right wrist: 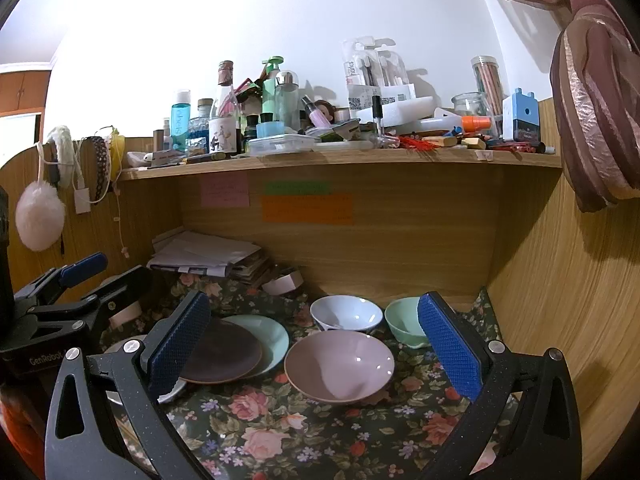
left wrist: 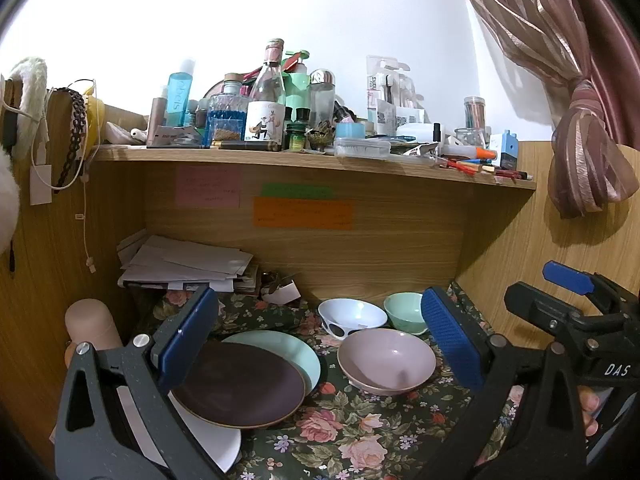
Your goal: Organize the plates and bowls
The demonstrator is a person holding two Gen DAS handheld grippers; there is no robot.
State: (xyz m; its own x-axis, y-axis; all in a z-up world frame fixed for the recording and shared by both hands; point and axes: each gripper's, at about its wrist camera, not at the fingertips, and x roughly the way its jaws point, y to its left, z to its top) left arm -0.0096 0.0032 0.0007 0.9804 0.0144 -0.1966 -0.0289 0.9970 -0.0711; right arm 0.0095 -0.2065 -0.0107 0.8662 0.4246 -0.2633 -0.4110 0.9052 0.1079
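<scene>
Floral cloth [right wrist: 320,432] covers the desk where the crockery waits: a dark brown plate [left wrist: 236,384] overlaps a mint plate [left wrist: 296,352] and a white plate [left wrist: 208,436], apparently the start of a stack. Three bowls sit apart and empty: a pink bowl [right wrist: 340,364] in front, a white bowl [right wrist: 346,314] and a mint bowl [right wrist: 404,320] behind. Left claw [left wrist: 316,344] and right claw [right wrist: 316,348] hover wide open, holding nothing, seemingly poised over plates and bowls respectively. Papers [left wrist: 188,264] fill the back corner.
</scene>
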